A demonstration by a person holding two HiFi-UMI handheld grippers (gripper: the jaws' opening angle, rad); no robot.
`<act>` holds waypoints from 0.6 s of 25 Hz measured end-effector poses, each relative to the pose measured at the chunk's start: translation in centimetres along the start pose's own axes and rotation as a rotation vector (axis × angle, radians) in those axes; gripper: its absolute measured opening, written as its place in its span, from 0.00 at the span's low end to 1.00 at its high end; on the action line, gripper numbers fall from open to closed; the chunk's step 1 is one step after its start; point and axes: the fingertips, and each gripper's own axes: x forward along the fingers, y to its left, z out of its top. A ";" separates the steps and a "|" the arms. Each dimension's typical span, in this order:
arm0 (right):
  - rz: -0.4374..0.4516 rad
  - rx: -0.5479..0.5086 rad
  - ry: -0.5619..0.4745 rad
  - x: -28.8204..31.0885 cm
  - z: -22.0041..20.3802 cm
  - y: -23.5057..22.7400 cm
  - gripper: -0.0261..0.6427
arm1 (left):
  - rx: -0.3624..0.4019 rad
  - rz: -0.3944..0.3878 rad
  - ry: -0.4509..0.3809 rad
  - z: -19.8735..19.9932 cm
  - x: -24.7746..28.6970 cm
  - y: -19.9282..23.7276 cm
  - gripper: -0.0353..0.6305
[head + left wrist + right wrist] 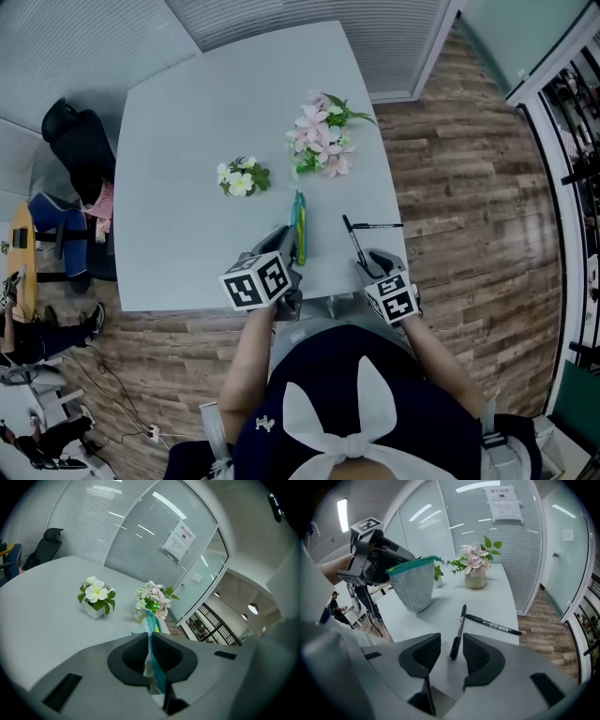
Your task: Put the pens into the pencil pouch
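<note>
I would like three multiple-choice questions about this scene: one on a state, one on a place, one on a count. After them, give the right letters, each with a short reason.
1. What is the left hand-held gripper doing?
A. It is open and empty.
B. It is shut on the pencil pouch.
C. It is shut on a pen.

2. Where is the near end of the closer black pen?
A. Between the open jaws of the right hand-held gripper
B. In the pencil pouch
C. Held up in the air

3. How many pens lie on the table?
A. One
B. Four
C. Two

Answers:
1 B: the left gripper view shows the pouch's edge pinched between the jaws.
2 A: the right gripper view shows the pen's end in the gap, with the pads not touching it.
3 C: the closer black pen and a second pen lie there.
</note>
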 end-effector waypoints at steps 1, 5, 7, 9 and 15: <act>0.000 0.000 0.016 0.3 -0.6 0.0 0.27 | 0.000 0.001 0.000 0.0 0.0 0.0 0.12; -0.028 -0.014 0.056 1.3 -2.6 -0.6 0.26 | 0.000 0.004 -0.002 0.1 -0.2 0.0 0.12; -0.032 -0.013 0.074 1.3 -3.0 -0.4 0.25 | 0.001 0.007 -0.003 0.1 -0.4 0.0 0.12; -0.034 -0.020 0.086 1.5 -3.2 -0.3 0.24 | 0.003 0.009 -0.002 0.1 -0.5 0.1 0.12; -0.060 -0.047 0.102 2.2 -3.8 -0.5 0.21 | 0.004 0.008 0.001 0.0 -0.4 0.2 0.12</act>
